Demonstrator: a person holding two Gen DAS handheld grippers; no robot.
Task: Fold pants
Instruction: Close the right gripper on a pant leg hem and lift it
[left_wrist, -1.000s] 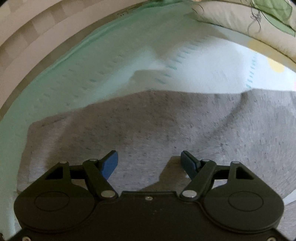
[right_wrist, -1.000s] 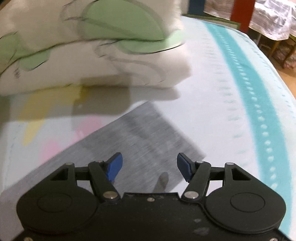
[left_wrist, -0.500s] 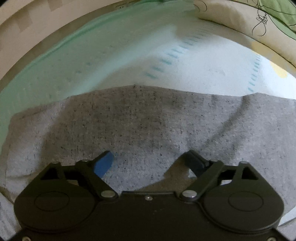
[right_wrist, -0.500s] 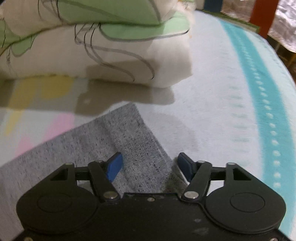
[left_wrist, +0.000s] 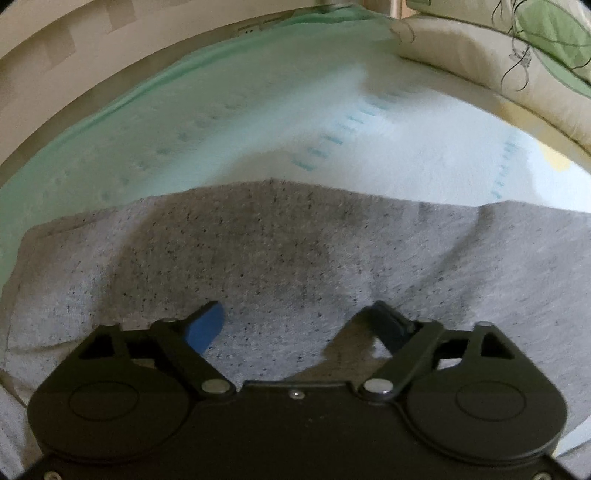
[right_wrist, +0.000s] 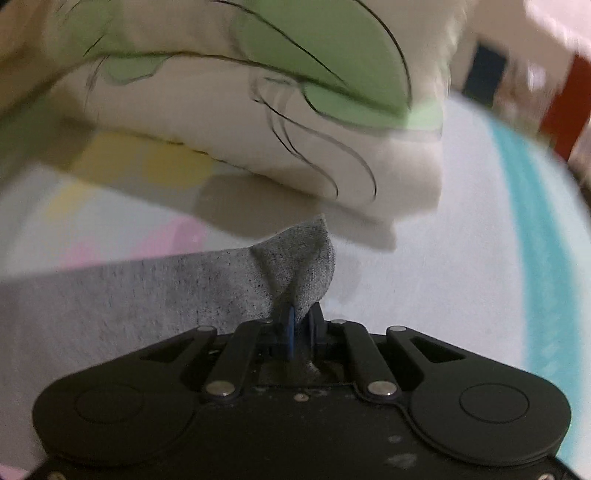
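Grey speckled pants (left_wrist: 280, 251) lie spread on the bed sheet (left_wrist: 258, 122). My left gripper (left_wrist: 295, 312) sits low over the cloth, fingers wide apart and closing, with flat fabric between them and not pinched. In the right wrist view, the pants (right_wrist: 110, 295) run off to the left. My right gripper (right_wrist: 301, 317) has its jaws closing tight on one corner of the pants (right_wrist: 306, 258), which bunches up into a peak just ahead of the blue pads.
A folded white quilt with green leaf print (right_wrist: 258, 110) lies just beyond the pinched corner, and its edge (left_wrist: 480, 74) shows at the upper right. A teal stripe (right_wrist: 535, 221) runs along the sheet's right side. A beige bed frame (left_wrist: 74, 55) curves behind.
The right gripper went from wide open over the pants corner to clamped on it, and the corner now stands up in a fold. The left gripper stayed over the cloth, its fingers slightly narrower than half a second ago.
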